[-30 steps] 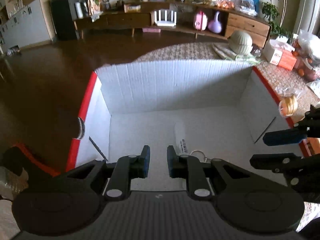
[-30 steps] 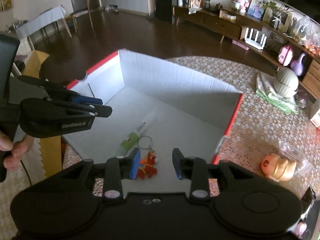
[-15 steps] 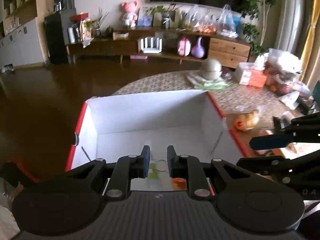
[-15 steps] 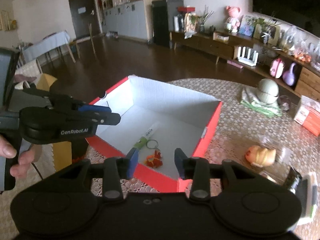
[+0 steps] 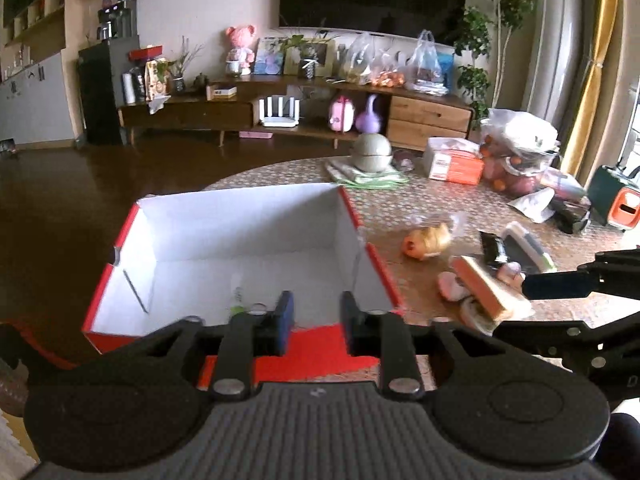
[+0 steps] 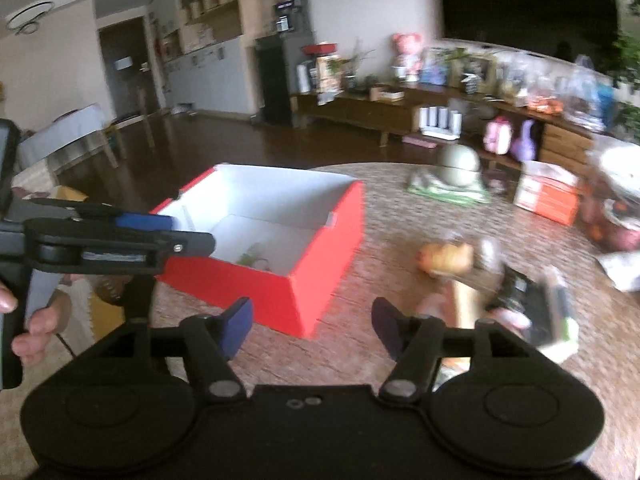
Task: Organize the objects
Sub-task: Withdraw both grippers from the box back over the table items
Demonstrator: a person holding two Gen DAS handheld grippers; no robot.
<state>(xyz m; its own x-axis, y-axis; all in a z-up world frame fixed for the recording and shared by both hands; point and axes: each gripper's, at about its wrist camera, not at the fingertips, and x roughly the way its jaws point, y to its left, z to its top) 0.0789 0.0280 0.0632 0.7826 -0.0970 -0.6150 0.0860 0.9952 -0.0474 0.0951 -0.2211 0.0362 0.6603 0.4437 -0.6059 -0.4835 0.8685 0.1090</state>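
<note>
A red box with a white inside (image 5: 256, 220) stands open on the patterned table; it also shows in the right wrist view (image 6: 320, 240). A white and green tube (image 5: 237, 294) and a key ring lie on its floor, partly hidden. My left gripper (image 5: 314, 320) hovers open and empty over the box's near wall. My right gripper (image 6: 310, 326) is wide open and empty, right of the box. A heap of loose items (image 5: 492, 280) lies right of the box: an orange toy (image 5: 426, 240), a tan block, a dark packet.
Further back on the table are a grey-green round pot on a cloth (image 5: 372, 152), an orange and white carton (image 5: 452, 162) and bags of fruit (image 5: 520, 148). The table's edge and dark floor lie left of the box. A sideboard stands behind.
Both grippers have pulled back and up from inside the box. The right one has swung right toward the heap and opened wider. The left one has opened a little.
</note>
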